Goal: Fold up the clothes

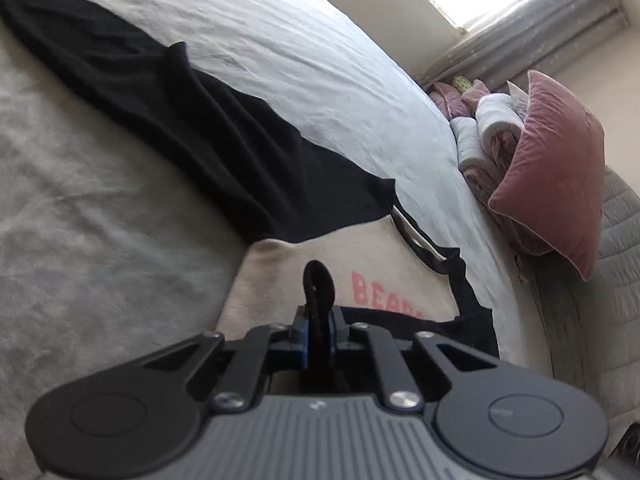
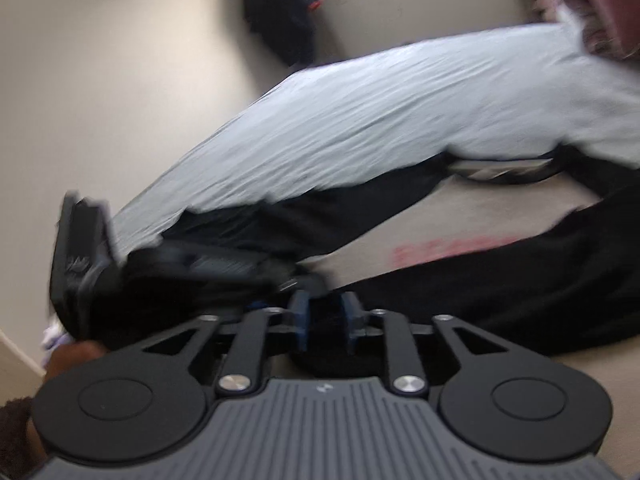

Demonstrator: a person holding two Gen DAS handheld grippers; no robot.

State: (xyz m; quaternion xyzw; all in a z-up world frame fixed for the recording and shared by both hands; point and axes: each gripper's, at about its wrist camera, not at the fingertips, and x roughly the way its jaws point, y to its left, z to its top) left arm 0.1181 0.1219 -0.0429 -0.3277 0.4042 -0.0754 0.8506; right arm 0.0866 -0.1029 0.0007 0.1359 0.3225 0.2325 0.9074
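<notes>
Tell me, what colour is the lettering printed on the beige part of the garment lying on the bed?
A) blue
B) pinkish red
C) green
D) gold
B: the lettering on the beige panel of the garment reads pinkish red just beyond the left gripper, which pinches black fabric.

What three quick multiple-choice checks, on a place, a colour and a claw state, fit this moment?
1. Where does the pink pillow sit?
A. at the bed's far end by the window
B. on the garment
C. on the floor

2. What colour is the lettering on the beige garment?
A. blue
B. pink-red
C. green

3. What is the left claw doing?
A. standing wide open
B. pinching black fabric
C. gripping the pillow

Answers: A, it leans there among bedding; B, pink-red letters show; B, a black loop sticks up between its blue pads.
</notes>
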